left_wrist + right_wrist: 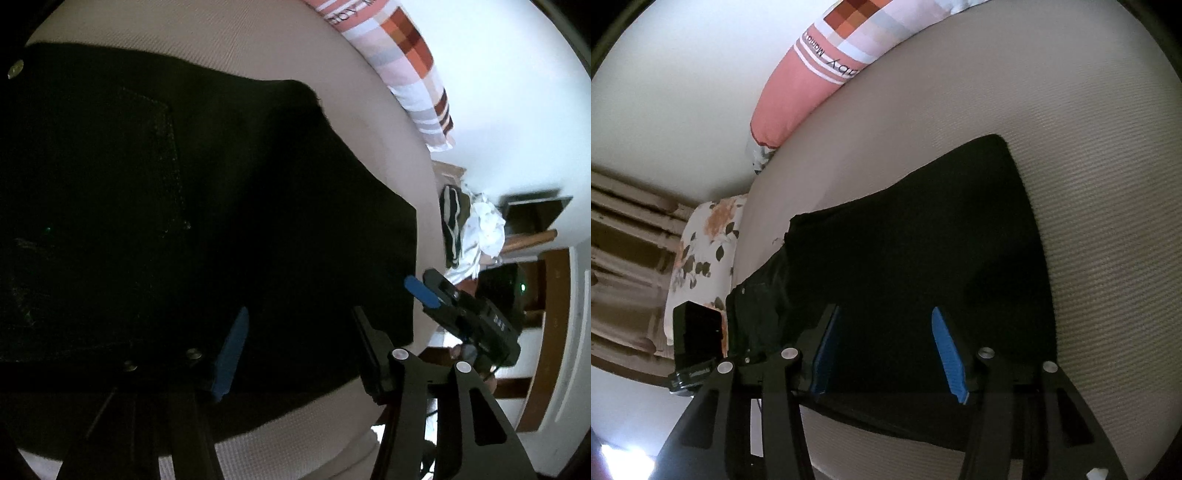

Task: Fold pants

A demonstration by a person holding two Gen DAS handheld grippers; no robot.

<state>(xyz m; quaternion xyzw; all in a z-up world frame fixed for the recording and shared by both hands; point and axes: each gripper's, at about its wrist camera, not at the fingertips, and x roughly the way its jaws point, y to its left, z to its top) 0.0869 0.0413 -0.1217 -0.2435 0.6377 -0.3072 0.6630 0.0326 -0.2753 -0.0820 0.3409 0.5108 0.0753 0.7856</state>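
1. the pants (184,192) lay flat and folded on the beige bed (280,59), waist rivets and a back pocket facing up.
2. my left gripper (295,350) stood about half open over the pants; nothing was gripped between its blue pads (231,354).
3. my right gripper (886,354) was likewise half open above the dark cloth, holding nothing.
4. in the left view, my right gripper sat just beside the fold's edge.
5. a checked pillow (827,62) lay at the bed's far edge.
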